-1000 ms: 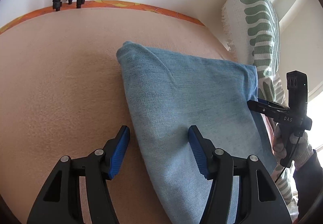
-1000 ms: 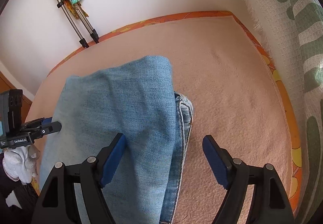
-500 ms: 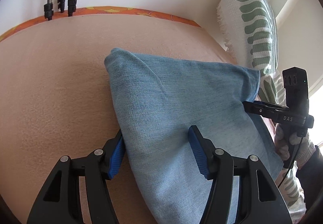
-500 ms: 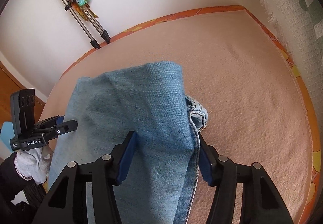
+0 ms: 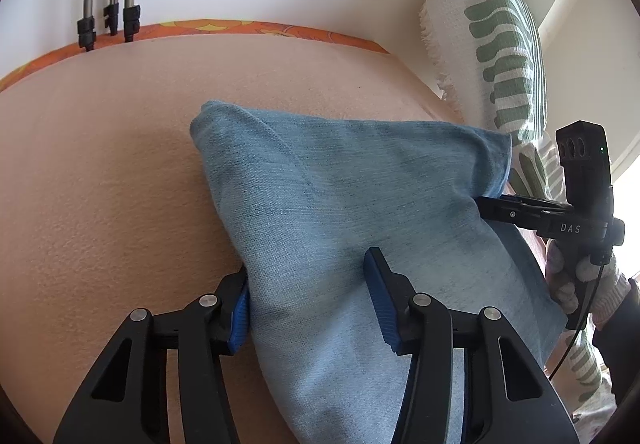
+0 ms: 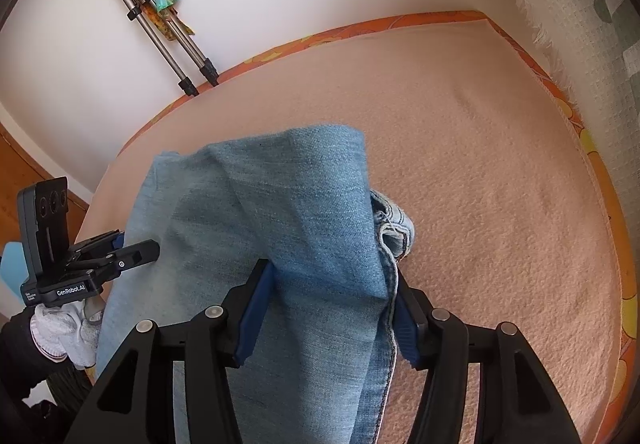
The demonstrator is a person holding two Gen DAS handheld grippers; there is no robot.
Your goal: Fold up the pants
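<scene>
Gripping: both claws, partly closed, hold folded pants (image 5: pixel 352 212).
Left claw (image 5: pixel 308 308): just closing on pants' edge.
Right claw (image 6: pixel 324 308): pinching pants' side.

Each camera sat just behind its own claw and looked steeply down along the fingers, close over the folded pants (image 5: pixel 360 228) on the bed (image 5: pixel 100 164). The left view faced the white wall and the leaf-print pillow (image 5: pixel 492 36); the right view faced the wall corner with the tripod (image 6: pixel 160 24). Both shared the pants, and each caught the other claw at its edge.
</scene>
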